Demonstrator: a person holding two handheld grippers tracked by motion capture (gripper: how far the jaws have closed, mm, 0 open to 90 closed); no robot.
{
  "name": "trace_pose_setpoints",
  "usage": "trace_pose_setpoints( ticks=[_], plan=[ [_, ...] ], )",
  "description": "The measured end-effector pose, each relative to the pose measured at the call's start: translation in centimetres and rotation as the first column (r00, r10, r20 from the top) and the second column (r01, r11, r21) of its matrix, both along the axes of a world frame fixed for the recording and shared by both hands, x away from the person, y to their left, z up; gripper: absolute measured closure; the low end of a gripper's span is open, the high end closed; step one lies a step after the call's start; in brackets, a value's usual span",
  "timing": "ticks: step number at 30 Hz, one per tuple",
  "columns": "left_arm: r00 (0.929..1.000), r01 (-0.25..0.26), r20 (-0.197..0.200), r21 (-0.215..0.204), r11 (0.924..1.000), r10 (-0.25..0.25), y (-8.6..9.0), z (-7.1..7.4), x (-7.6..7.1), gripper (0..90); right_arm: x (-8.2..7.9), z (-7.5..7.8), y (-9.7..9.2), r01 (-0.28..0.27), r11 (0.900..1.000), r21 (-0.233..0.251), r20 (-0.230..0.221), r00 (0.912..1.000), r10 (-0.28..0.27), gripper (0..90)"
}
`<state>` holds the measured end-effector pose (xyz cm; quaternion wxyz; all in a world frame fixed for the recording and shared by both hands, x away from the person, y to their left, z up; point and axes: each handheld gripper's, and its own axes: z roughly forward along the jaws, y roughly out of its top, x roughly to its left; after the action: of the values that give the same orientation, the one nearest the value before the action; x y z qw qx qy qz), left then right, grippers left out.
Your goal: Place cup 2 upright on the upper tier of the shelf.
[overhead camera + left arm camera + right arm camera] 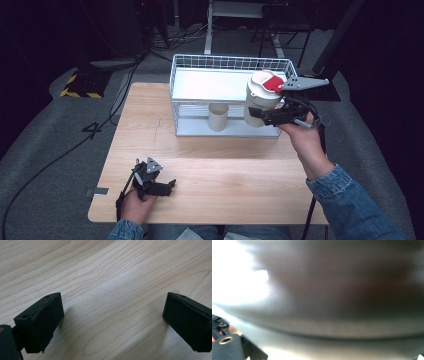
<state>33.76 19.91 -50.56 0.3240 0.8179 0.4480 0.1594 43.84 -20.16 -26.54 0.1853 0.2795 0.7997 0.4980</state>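
1. Right gripper [260,116] is clamped on the side of a white tub with a red-and-white lid [262,96], held upright off the table. The side grip leaves the lid and base free, which would suit setting it down flat.
2. In the right gripper view the tub wall [332,302] sits right against the lens, blurred. That fits a deep grip, with the body well back between the jaws.
3. The tub hangs at the right front corner of the white wire shelf rack [200,65], level with its upper tier. My read: it is being carried to or from that tier; I cannot tell which.
4. The tub is ahead of and above the right hand; the grey plate on top of the gripper juts out to the right past the lid.
5. A beige paper cup [218,117] stands on the rack's lower tier, left of the tub and apart from it, clear of the tub's path.
6. Left gripper [167,186] rests on the wooden table [225,175] at the near left, jaws wide apart and nothing between them, bare wood ahead of the pads [42,322]. Parked out of the way, well apart from the rack.
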Motion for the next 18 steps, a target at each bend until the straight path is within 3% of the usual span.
trace_pose_setpoints(
  ticks=[18],
  plan=[
    [1.0000,0.000,-0.001,0.001,1.0000,0.000,0.0,0.0,0.0,4.0,5.0,1.3,1.9,0.070,0.9974,-0.016,-0.028,0.9971,-0.071,10.7]
  ],
)
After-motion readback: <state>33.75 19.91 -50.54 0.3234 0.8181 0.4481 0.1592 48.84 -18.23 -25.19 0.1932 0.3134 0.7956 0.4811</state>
